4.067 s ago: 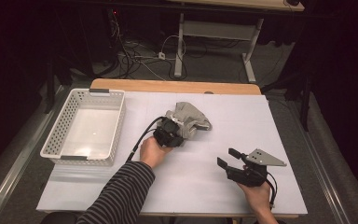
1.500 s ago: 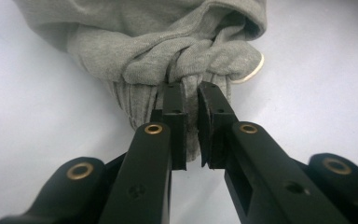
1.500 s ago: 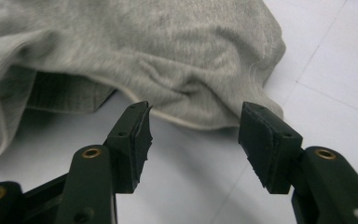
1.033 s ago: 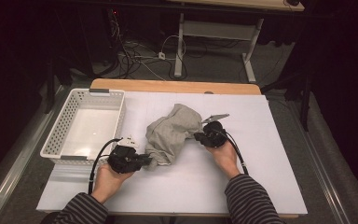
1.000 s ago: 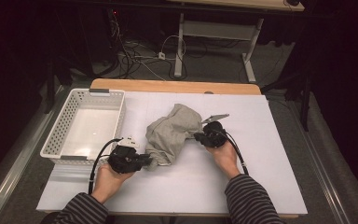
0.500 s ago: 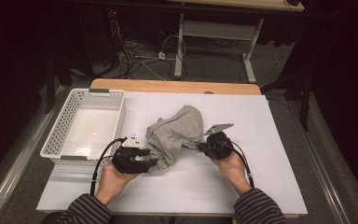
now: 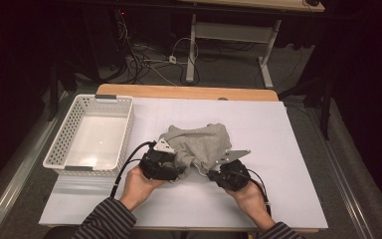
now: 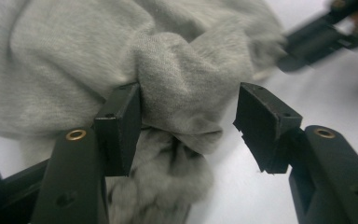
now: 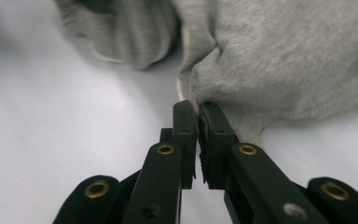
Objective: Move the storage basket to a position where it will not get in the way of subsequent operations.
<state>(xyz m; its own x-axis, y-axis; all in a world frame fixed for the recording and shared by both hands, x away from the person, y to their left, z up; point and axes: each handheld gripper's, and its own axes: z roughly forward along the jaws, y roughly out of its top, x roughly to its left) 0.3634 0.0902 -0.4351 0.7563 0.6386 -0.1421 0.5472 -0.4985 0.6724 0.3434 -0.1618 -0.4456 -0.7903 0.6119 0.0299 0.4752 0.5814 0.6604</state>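
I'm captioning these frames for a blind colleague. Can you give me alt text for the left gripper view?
The left gripper has its two black jaws parted around a bunched fold of a grey cloth lying on the white table; one pad touches the fabric, the other stands clear. The right gripper appears blurred at the cloth's far edge.

grey cloths: 1 (image 7: 199,144) | white baskets: 1 (image 7: 62,144) | grippers: 2, left gripper (image 7: 175,168), right gripper (image 7: 214,175) | hands: 2, left hand (image 7: 138,185), right hand (image 7: 252,195) | striped sleeves: 2 | white tables: 1 (image 7: 288,164) | wooden boards behind table: 1 (image 7: 184,92)
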